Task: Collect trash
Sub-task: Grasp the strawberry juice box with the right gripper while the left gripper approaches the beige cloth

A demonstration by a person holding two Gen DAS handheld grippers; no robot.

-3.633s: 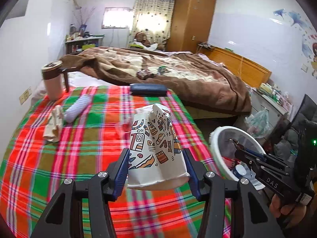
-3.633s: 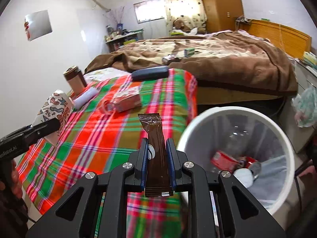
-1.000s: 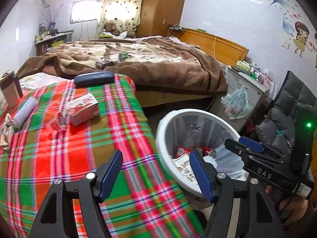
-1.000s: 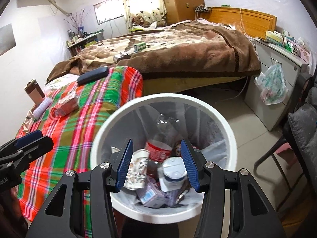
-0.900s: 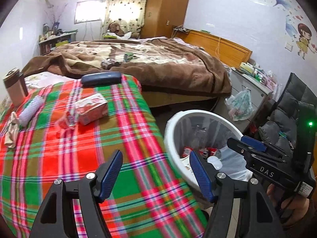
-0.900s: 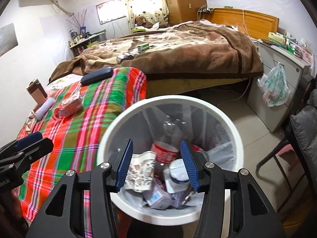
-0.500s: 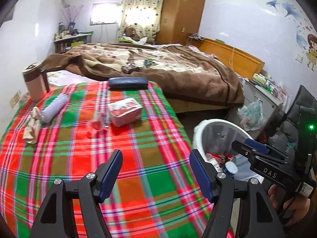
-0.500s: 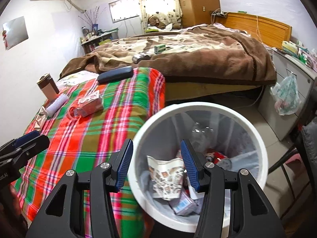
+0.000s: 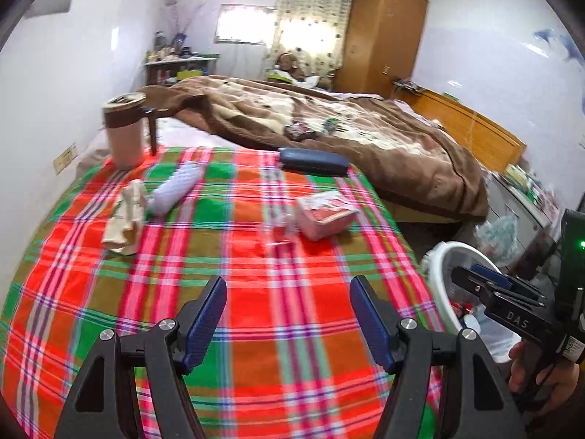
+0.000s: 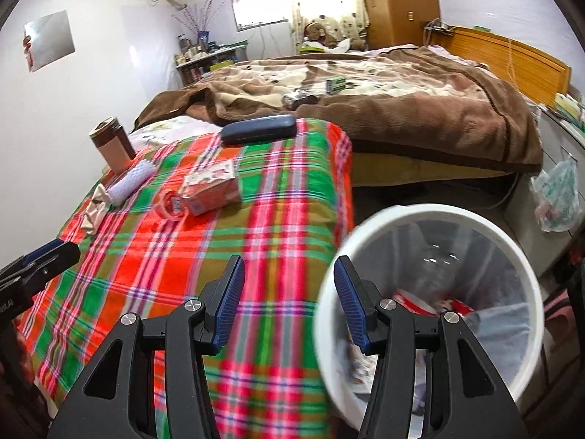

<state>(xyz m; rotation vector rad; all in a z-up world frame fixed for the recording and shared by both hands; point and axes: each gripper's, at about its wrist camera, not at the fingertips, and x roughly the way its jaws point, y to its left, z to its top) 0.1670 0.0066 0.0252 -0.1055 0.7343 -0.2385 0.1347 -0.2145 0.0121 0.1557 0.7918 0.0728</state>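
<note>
Left tool: your left tool (image 9: 287,314) hangs spread with nothing between its blue pads, above the near part of the plaid-covered bed (image 9: 256,329).
Right tool: your right tool (image 10: 289,300) is spread too and empty; its jaws have just been opening a little. It straddles the bed's right edge and the rim of the white bin (image 10: 519,256).
Bin: it stands on the floor just beside the bed's right edge, lined with a clear bag, with red and white wrappers at the bottom.
Trash on the bed: a pink carton (image 9: 325,216) lies toward the middle, nearer the right edge, and a crumpled clear-and-red wrapper (image 9: 279,232) touches its left side.
Left edge: a beige crumpled piece (image 9: 126,219) lies just beside a white bumpy roll (image 9: 177,188).
Far left corner: a pink tumbler (image 9: 124,131) stands upright.
Far edge: a dark blue case (image 9: 314,161) lies flat against the brown blanket (image 9: 402,146).
</note>
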